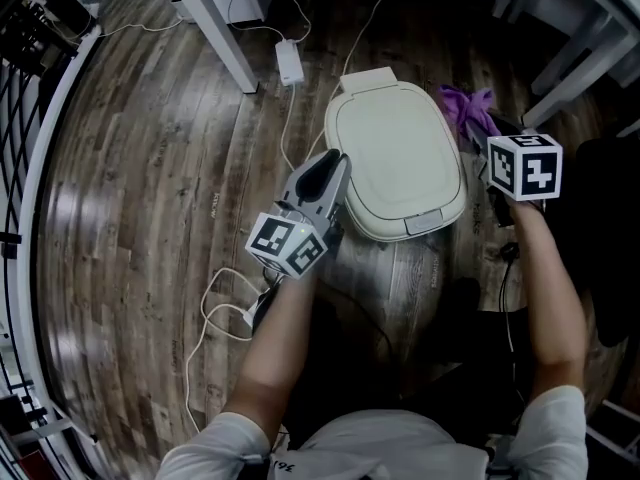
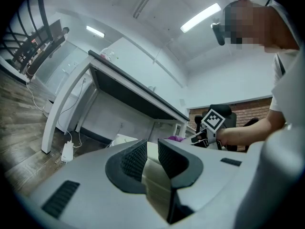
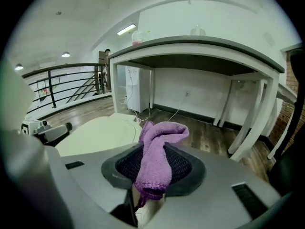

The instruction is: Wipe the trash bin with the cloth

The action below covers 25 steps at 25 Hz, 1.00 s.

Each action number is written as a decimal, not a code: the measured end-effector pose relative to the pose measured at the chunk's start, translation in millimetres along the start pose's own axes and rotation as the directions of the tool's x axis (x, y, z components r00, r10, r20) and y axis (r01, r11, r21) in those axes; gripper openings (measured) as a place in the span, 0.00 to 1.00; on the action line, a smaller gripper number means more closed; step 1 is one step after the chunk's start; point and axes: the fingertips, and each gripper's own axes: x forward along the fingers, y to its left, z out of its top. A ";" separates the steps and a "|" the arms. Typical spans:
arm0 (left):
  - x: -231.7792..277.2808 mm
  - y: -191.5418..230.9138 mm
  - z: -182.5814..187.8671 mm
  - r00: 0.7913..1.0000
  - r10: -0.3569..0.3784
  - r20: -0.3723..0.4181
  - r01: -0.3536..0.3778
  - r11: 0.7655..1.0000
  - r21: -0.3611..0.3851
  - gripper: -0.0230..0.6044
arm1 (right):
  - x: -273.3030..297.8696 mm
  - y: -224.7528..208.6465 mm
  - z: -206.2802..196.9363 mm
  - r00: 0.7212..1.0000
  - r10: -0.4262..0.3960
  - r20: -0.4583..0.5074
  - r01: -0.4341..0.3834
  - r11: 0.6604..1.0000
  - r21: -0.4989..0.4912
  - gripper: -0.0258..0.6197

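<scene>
Left tool [image 1: 338,164] up close, clamped on the cream trash bin [image 1: 400,158] at its left rim. Right tool [image 3: 153,168] clenching the purple cloth [image 1: 468,108] just right of it. Spread flat, press lightly, hold bin steady.

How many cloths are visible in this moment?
1: the purple cloth, clamped in the right gripper beside the trash bin's right edge. Others could be hidden.
</scene>
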 end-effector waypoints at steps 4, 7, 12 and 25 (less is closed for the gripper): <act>-3.0 6.0 6.8 1.000 0.023 0.019 -0.023 1.000 -0.002 0.13 | -14.5 2.3 27.7 0.996 0.025 0.087 -0.029 0.998 0.052 0.23; -2.8 3.0 8.3 1.000 0.018 0.021 -0.018 1.000 -0.001 0.13 | -23.4 30.7 46.6 0.986 0.089 0.144 -0.097 0.994 0.050 0.23; -7.4 3.5 11.2 0.999 0.034 0.028 -0.034 0.999 0.000 0.13 | -36.5 108.2 60.4 0.945 0.274 0.176 -0.275 0.961 -0.021 0.23; -27.3 17.9 28.6 0.993 0.095 0.067 -0.095 0.995 -0.002 0.13 | -59.2 231.3 21.5 0.855 0.517 0.044 -0.502 0.846 -0.179 0.23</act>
